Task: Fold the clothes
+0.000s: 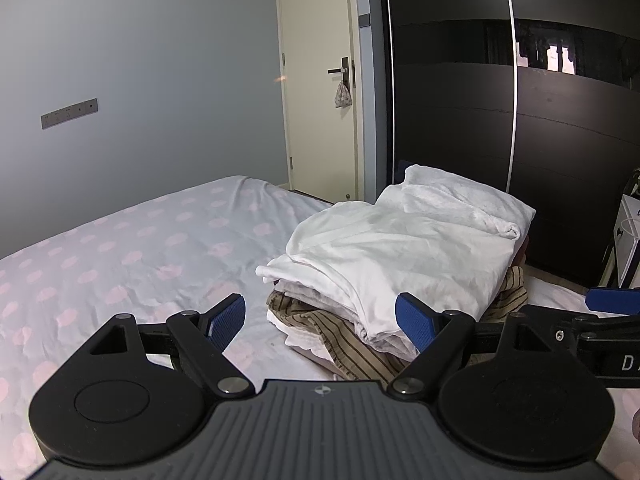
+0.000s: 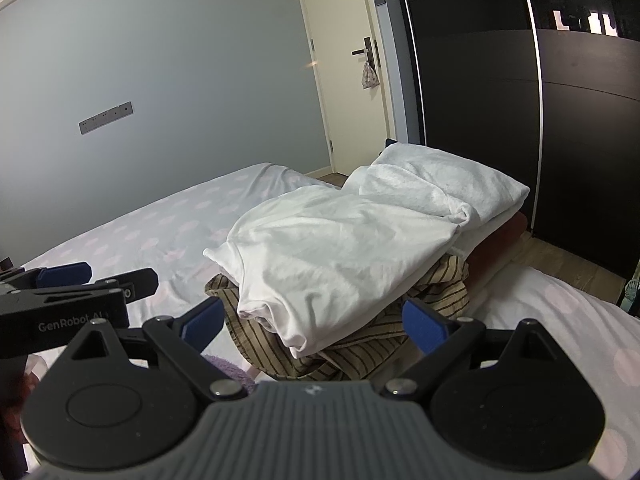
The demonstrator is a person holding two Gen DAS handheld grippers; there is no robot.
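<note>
On the bed (image 1: 120, 248), both hand-held grippers, left (image 1: 320, 320) and right (image 2: 314, 326), hover with jaws apart and empty. They face the clothes pile (image 1: 392, 256), likely poised to pick a garment.

Left gripper (image 1: 320, 316) and right gripper (image 2: 312, 322), black linkage arms, blue ribbed pads (image 1: 228, 318), round black discs, silver screws, grey ridged housing, white "GenRobot.AI" lettering
</note>
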